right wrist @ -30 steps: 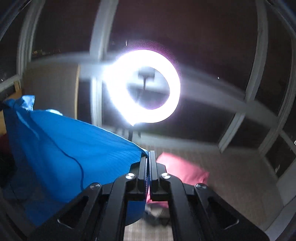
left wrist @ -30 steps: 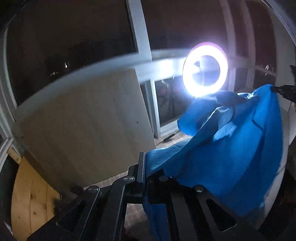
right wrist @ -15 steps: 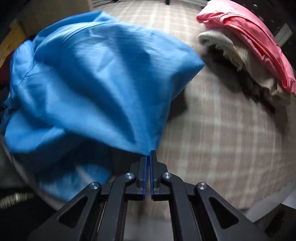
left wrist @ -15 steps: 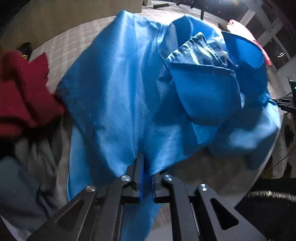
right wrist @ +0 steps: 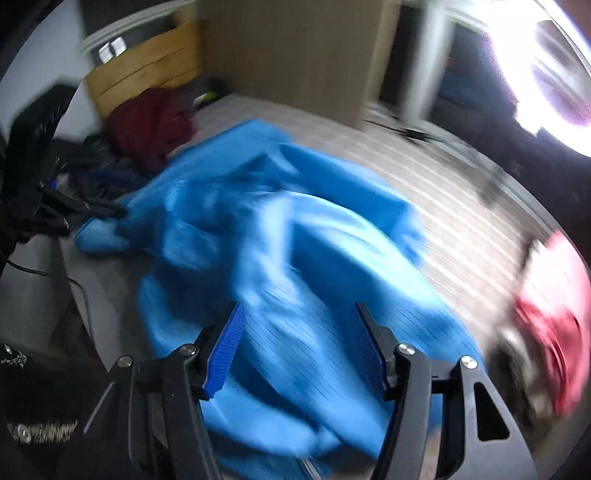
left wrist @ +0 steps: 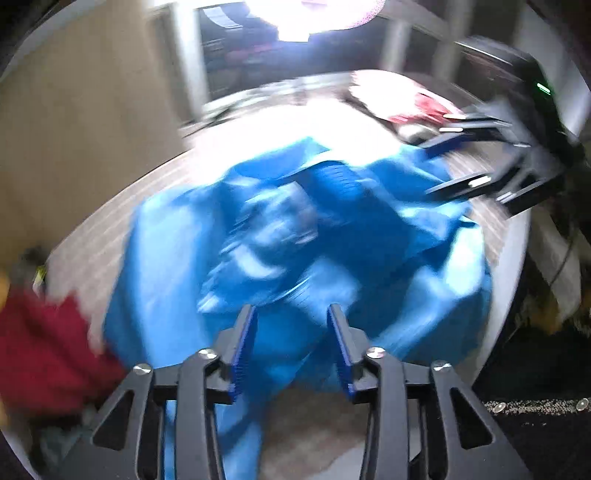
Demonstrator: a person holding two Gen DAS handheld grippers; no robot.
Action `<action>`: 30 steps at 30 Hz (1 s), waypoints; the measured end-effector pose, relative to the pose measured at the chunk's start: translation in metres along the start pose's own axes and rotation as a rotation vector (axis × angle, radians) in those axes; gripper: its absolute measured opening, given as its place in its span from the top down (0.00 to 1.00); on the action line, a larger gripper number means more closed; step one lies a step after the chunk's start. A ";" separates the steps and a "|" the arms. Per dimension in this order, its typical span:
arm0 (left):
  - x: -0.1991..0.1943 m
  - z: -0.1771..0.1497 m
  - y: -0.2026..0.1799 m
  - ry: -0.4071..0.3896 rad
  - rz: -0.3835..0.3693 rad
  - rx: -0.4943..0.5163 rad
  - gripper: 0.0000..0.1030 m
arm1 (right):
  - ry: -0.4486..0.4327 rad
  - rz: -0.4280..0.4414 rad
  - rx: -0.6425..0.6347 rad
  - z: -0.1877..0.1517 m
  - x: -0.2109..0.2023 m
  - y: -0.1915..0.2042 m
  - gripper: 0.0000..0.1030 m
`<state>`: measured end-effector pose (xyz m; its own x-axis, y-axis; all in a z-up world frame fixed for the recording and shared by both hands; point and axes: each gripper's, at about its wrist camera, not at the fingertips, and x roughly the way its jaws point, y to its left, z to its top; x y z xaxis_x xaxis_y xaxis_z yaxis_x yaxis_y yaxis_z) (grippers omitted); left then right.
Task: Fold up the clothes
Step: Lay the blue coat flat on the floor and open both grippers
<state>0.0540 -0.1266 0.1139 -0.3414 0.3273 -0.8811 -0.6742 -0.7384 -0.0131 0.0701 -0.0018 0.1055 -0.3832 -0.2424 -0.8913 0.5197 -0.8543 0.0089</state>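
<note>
Blue garment (left wrist: 295, 236): thin woven cloth, fine pinstripe, slight sheen, crumpled ahead of jaws.
Left gripper (left wrist: 291, 325): matt black plastic, ribbed blue pads, bright metal screws.
Worktop (right wrist: 461, 206): striped cloth cover, matt.
Red garment (left wrist: 44, 343), left of jaws: soft matt cloth.

Round table (right wrist: 454, 206) with pale checked cloth, blurred in both views. Bright ring light (right wrist: 554, 74) at upper right of right wrist view, glare at top of left wrist view (left wrist: 314, 14). Tan panel or board (right wrist: 291, 51) stands behind table, also at left of left wrist view (left wrist: 85, 122). Wooden slatted piece (right wrist: 144, 70) beside panel, far left. White window frame (left wrist: 184, 62) with dark panes behind. Dark cable (right wrist: 410, 133) lies at table's far edge. Small yellow-green item (right wrist: 208, 96) near panel base, too blurred to identify. Dark floor area at right of table (left wrist: 535, 369).
</note>
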 end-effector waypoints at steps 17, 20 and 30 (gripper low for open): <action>0.060 0.006 -0.007 0.277 -0.310 0.140 0.72 | 0.162 -0.115 0.055 -0.057 0.039 -0.015 0.43; 0.038 -0.006 -0.019 0.231 -0.351 0.136 0.72 | 0.174 -0.122 0.065 -0.060 0.048 -0.018 0.43; 0.017 -0.086 -0.050 0.179 -0.342 -0.011 0.70 | 0.155 -0.106 0.067 -0.061 0.031 -0.018 0.43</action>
<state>0.1383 -0.1352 0.0586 0.0223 0.4486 -0.8934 -0.7219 -0.6110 -0.3249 0.0952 0.0344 0.0507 -0.3084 -0.0808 -0.9478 0.4292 -0.9010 -0.0629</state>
